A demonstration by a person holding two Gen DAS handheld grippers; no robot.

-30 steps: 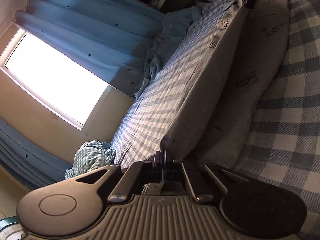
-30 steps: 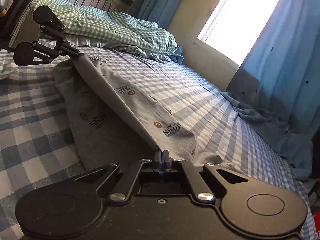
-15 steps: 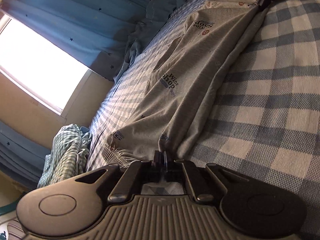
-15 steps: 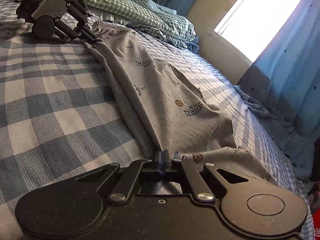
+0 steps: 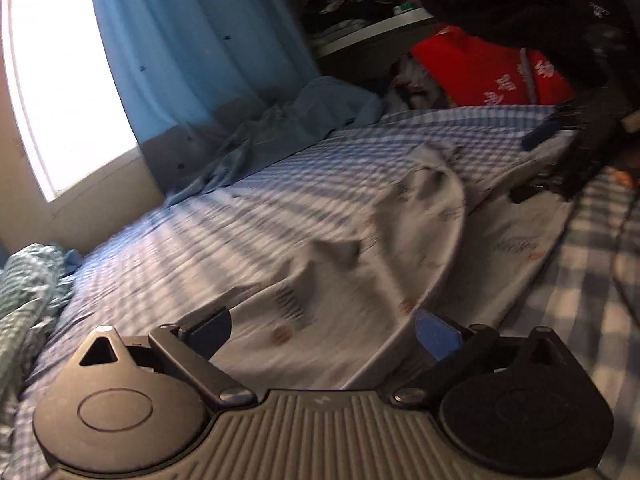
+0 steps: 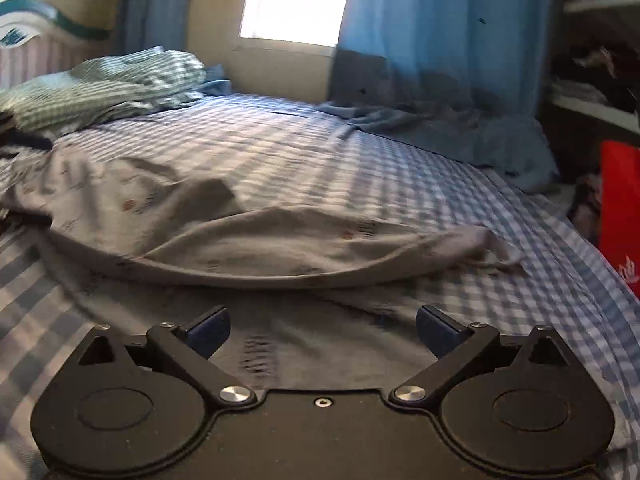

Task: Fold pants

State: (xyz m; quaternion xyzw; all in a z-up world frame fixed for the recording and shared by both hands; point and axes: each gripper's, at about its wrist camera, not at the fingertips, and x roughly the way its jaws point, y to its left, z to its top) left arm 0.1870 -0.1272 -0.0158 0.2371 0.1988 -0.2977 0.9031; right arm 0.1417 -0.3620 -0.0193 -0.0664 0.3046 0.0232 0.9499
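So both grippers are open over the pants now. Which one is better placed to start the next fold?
Probably the right gripper. In its view the pants lie straight ahead, with the folded edge running across just beyond its open fingers. The left gripper is also open, but there that edge runs off at a slant.

A bed with a blue-checked sheet (image 6: 320, 152) carries rumpled grey printed pants (image 6: 248, 236), a green-checked blanket (image 6: 104, 84) and a bunched blue cloth (image 6: 440, 128).
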